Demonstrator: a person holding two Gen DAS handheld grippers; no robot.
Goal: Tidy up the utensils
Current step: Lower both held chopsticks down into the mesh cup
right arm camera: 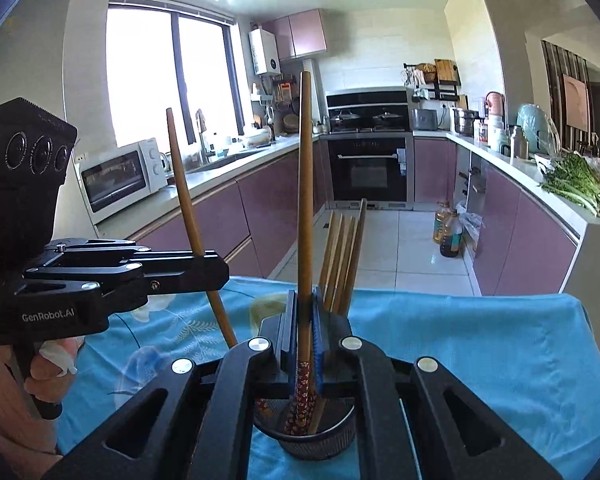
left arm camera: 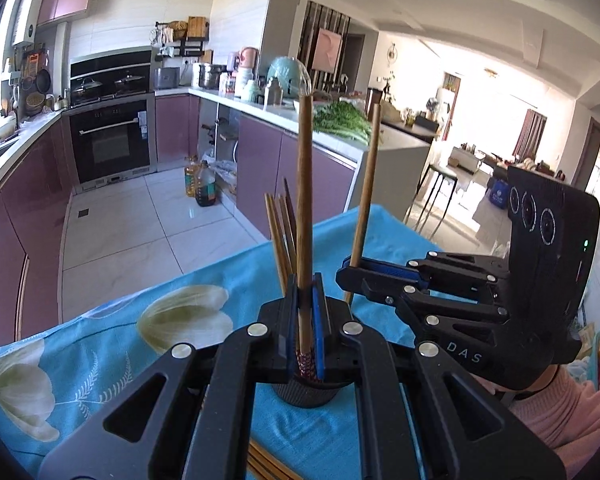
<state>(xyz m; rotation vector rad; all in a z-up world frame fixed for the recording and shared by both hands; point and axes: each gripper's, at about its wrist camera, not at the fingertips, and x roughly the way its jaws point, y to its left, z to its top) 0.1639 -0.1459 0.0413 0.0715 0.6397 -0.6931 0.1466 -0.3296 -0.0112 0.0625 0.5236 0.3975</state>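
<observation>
A black mesh cup (left arm camera: pixel 306 394) stands on the blue flowered cloth (left arm camera: pixel 100 360) with several wooden chopsticks (left arm camera: pixel 282 232) upright in it. My left gripper (left arm camera: pixel 305 292) is shut on one upright chopstick (left arm camera: pixel 304 200), whose patterned lower end is just over the cup. To its right, my right gripper (left arm camera: pixel 348 270) is shut on another chopstick (left arm camera: pixel 366 184). In the right wrist view, the right gripper (right arm camera: pixel 305 304) grips its chopstick (right arm camera: pixel 305 200), whose patterned end hangs at the mouth of the cup (right arm camera: pixel 320 444). The left gripper (right arm camera: pixel 216 268) holds its chopstick (right arm camera: pixel 184 188) at the left.
More chopsticks (left arm camera: pixel 264 466) lie on the cloth under my left gripper. Beyond the table edge is the kitchen floor with oil bottles (right arm camera: pixel 448 232). Purple cabinets, an oven (right arm camera: pixel 368 168) and a counter with greens (right arm camera: pixel 576 184) ring the room. A pink sleeve (left arm camera: pixel 560 412) shows at the right.
</observation>
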